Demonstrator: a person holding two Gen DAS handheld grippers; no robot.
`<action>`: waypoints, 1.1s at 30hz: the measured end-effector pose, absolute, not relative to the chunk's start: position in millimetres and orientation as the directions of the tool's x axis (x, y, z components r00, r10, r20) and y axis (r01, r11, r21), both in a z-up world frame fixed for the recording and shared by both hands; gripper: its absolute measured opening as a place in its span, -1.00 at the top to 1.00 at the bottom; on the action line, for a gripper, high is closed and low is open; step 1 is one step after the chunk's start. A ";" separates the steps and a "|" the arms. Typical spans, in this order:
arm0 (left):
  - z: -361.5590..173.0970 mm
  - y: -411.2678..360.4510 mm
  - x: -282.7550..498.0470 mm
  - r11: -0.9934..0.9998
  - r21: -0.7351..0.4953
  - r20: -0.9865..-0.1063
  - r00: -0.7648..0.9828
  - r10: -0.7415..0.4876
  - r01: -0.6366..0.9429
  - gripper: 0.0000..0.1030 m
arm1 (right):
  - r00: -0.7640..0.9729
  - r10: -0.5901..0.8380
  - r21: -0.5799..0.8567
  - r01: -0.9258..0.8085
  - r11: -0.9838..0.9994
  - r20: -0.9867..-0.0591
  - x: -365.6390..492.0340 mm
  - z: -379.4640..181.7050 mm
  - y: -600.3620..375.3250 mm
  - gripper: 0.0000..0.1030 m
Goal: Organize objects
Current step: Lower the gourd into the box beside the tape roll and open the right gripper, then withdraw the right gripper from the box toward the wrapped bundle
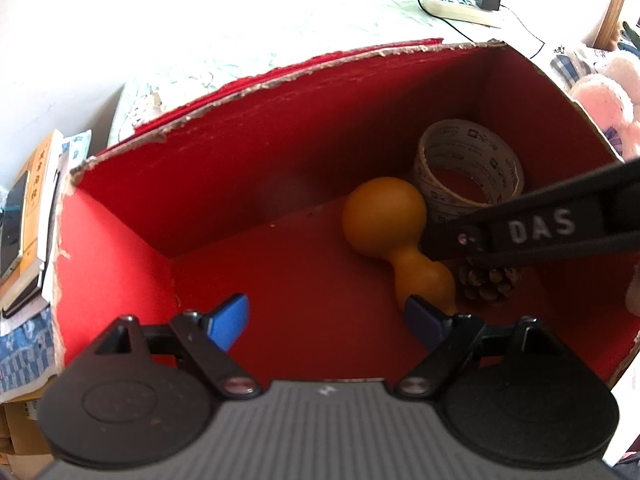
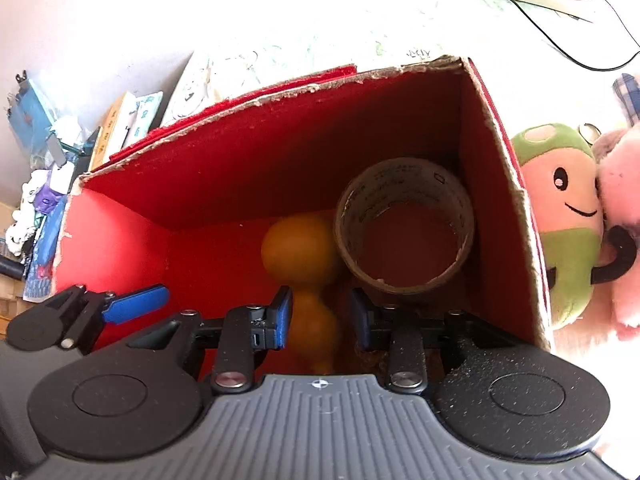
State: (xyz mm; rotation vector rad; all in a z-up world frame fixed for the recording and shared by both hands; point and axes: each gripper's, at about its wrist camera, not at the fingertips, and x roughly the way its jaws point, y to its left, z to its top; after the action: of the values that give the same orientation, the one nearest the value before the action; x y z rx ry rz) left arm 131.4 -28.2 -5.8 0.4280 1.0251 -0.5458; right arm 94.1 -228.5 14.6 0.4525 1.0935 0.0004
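As the smooth orange gourd-shaped toy [image 2: 308, 280] lay lengthwise in the red cardboard box [image 2: 240, 168] | right gripper [image 2: 322, 322] straddled its neck, parted, nearer | left gripper [image 1: 326, 324] gaped empty.

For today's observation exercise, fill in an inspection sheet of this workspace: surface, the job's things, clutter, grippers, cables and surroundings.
Surface: pale patterned cloth under the box.
Job's things: red cardboard box with torn rim, holding an orange gourd-shaped toy, a tape roll in the far corner and a pine cone.
Clutter: stacked books beside the box.
Grippers: left gripper open wide, empty, above the box floor; right gripper jaws apart either side of the toy's narrow end, pads not pressing.
Cables: power strip with adapter and black cord.
Surroundings: plush toys against the box's outer wall.
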 end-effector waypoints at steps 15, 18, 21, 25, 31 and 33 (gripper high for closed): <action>21.3 -20.2 128.3 0.855 0.157 -0.850 0.508 -0.138 0.495 -0.77 | 0.547 0.178 0.320 0.176 0.931 -0.818 69.0 33.9 -223.5 0.35; 27.9 -22.4 121.2 0.870 0.172 -0.841 0.529 -0.115 0.463 -0.77 | 0.567 0.181 0.325 0.163 0.931 -0.803 64.4 38.5 -224.2 0.34; 31.3 -26.3 112.9 0.883 0.187 -0.831 0.548 -0.091 0.431 -0.77 | 0.580 0.178 0.315 0.144 0.938 -0.795 61.4 42.0 -223.3 0.32; 40.9 -26.4 97.4 0.893 0.214 -0.817 0.573 -0.058 0.395 -0.77 | 0.600 0.174 0.304 0.120 0.945 -0.781 51.7 50.3 -225.8 0.28; 55.1 -27.3 74.9 0.915 0.217 -0.802 0.596 -0.031 0.340 -0.77 | 0.618 0.200 0.319 0.086 0.944 -0.760 35.3 59.8 -233.0 0.20; 58.1 -29.0 68.2 0.921 0.216 -0.800 0.600 -0.023 0.323 -0.77 | 0.621 0.216 0.330 0.073 0.941 -0.754 29.5 62.8 -236.0 0.20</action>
State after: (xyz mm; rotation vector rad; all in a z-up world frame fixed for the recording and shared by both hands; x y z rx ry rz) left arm 68.2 -29.0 58.1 0.3585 0.9097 -0.2058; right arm 29.5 -236.0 62.8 0.3469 0.9019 0.0839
